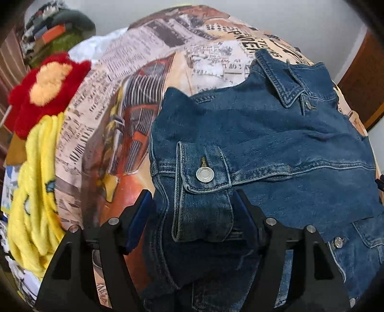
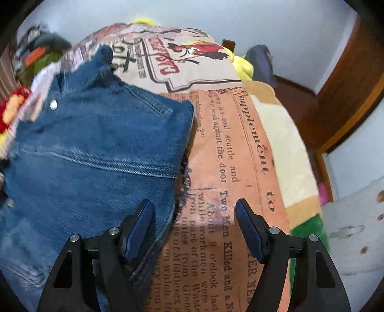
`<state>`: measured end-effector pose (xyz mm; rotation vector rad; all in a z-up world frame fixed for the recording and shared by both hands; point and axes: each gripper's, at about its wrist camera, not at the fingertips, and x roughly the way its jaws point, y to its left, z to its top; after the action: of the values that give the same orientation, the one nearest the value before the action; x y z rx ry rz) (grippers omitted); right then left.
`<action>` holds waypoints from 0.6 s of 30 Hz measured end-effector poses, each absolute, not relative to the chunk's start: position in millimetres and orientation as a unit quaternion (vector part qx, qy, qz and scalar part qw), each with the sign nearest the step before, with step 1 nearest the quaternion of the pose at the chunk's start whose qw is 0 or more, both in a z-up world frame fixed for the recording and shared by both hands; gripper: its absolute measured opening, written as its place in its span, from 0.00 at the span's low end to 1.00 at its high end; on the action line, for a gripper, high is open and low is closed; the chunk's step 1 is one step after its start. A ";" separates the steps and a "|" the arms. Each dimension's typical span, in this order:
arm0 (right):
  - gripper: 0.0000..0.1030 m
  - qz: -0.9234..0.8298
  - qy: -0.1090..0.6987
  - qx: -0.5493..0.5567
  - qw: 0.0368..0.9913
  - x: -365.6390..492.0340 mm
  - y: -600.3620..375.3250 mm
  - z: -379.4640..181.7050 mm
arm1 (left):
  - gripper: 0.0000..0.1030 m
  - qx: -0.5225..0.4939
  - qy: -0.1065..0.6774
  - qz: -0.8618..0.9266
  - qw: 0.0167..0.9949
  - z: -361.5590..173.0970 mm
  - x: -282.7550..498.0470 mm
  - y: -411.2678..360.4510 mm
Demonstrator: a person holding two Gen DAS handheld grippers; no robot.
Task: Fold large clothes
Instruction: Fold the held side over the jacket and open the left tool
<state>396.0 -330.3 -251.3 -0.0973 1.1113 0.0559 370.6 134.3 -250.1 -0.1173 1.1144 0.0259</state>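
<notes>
Denim jacket sleeve cuff is laid between the spread left gripper, seemingly for folding inward. Right gripper is held spread over the bedsheet, just beside the jacket's edge.

My left gripper sits low in the frame's centre, jaws spread wide, blue pads angled outward. My right gripper sits likewise at bottom centre, jaws parted wide, holding nothing, its pads bare.

walls: pale, evenly lit | door frame: brown wood, possibly | bedspread: newsprint pattern
</notes>
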 end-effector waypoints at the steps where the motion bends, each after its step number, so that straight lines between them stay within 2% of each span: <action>1: 0.67 0.039 0.528 -0.027 0.848 397.1 -332.5 -248.3 | 0.67 -0.058 0.526 0.012 0.849 -247.7 371.9 136.2; 3: 0.67 0.067 0.531 0.020 0.845 404.9 -339.3 -241.5 | 0.67 -0.051 0.513 0.017 0.857 -237.5 376.0 140.8; 8: 0.67 0.093 0.529 0.098 0.838 435.4 -347.3 -235.5 | 0.75 -0.063 0.494 0.026 0.867 -221.0 398.1 166.1; 14: 0.67 0.095 0.544 0.153 0.819 471.2 -351.1 -252.8 | 0.74 -0.126 0.527 0.004 0.841 -247.0 437.3 194.5; 16: 0.65 0.094 0.552 0.170 0.811 479.5 -350.9 -262.3 | 0.64 -0.126 0.540 -0.002 0.832 -260.7 447.3 193.3; 18: 0.55 0.105 0.556 0.183 0.804 486.3 -349.4 -269.9 | 0.53 -0.116 0.549 0.001 0.828 -272.5 455.1 190.7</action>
<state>486.3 -349.4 -269.9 0.3911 1.1904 0.2241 455.1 190.7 -272.5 -0.2470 1.1657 0.0013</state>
